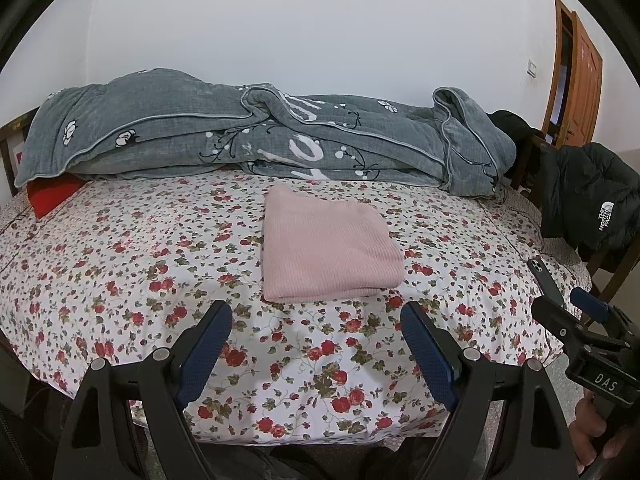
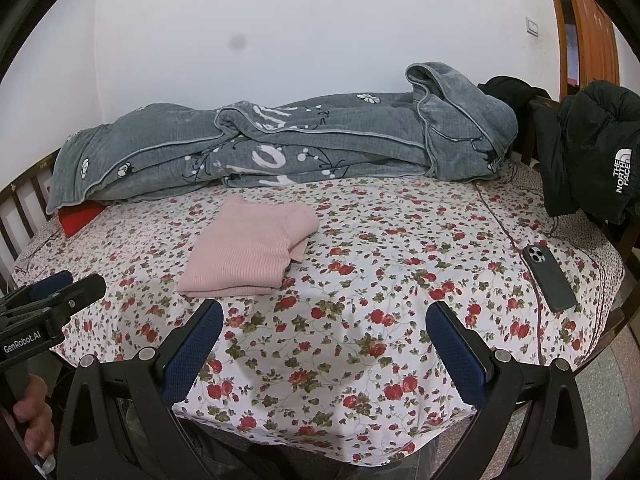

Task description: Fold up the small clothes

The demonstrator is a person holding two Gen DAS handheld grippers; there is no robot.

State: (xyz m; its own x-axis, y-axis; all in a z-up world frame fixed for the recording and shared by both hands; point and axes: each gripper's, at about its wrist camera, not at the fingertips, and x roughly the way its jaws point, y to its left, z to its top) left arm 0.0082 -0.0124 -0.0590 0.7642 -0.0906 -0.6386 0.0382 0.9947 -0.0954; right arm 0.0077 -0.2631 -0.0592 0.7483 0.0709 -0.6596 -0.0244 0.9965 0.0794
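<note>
a white wall [image 1: 280, 20] backs the bed [image 1: 120, 264], whose red-flowered sheet fills most of what i see from both wrists. a grey quilt [image 1: 168, 136] is heaped along the far side against that wall, a black jacket [image 2: 592, 152] hangs over the frame at the right, and a dark phone [image 2: 549, 278] lies on the sheet near the right edge.

the pink sweater [image 1: 326, 246] sits on the sheet about mid-bed, already squared into a neat, layered rectangle, well short of the quilt. to me it looks like the folding of this piece is done or close to it.

my left gripper [image 1: 316, 346] hangs just off the near edge of the bed with its jaws spread wide and nothing between them; the sweater lies straight ahead of it, its near folded edge just beyond the fingertips. my right gripper [image 2: 324, 342] is likewise wide apart and empty, but from its view the sweater lies ahead and off to the left, with bare sheet directly in front.

so the left hand is the nearer one. the sweater's longer side runs away from me toward the quilt, so i'd judge any further touch goes forward from the left, with the right having to cross leftward.
</note>
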